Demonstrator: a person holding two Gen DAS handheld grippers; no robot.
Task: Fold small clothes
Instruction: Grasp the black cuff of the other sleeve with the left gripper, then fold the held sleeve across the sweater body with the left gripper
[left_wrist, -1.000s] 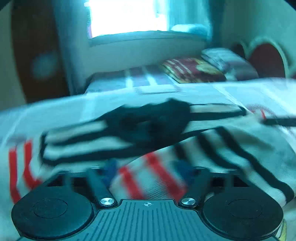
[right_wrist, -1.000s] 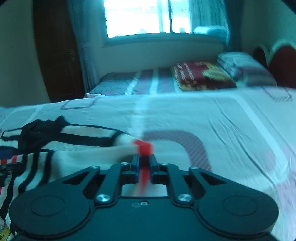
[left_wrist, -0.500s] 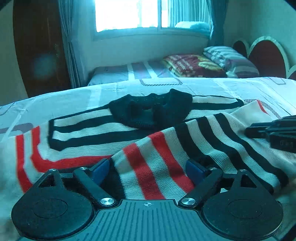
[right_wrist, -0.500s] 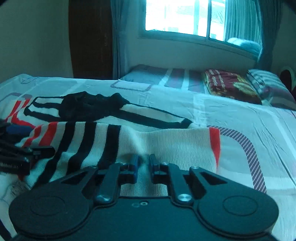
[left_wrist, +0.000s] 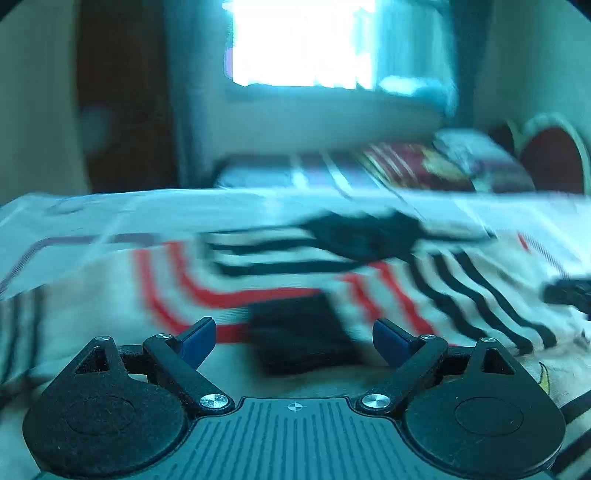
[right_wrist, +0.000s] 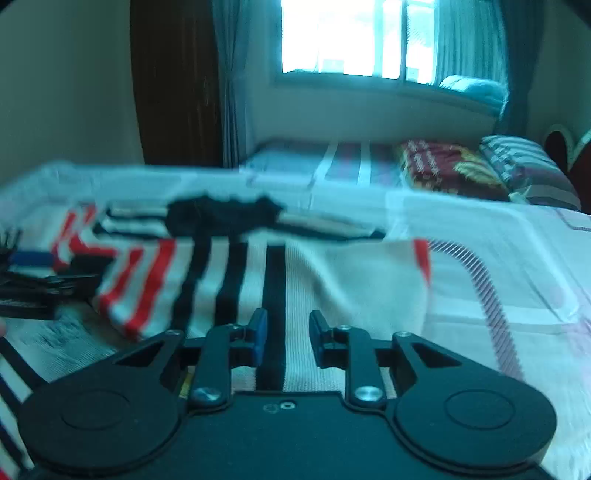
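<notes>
Striped sweater (right_wrist: 236, 273) on pale patterned bedsheet (right_wrist: 498, 236); window (right_wrist: 354, 37) (bright) beyond. Left gripper (left_wrist: 293, 338) wide, empty; right gripper (right_wrist: 284, 336) opening, empty.

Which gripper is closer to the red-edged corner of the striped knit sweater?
Right. The right gripper sits just left of the red-edged corner, jaws opening over the cloth; the left gripper hovers at the opposite side.

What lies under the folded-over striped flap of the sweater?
Under the flap the sweater's own striped body and black collar show beyond its edge, all resting on the bedsheet. Whatever the flap covers stays hidden.
</notes>
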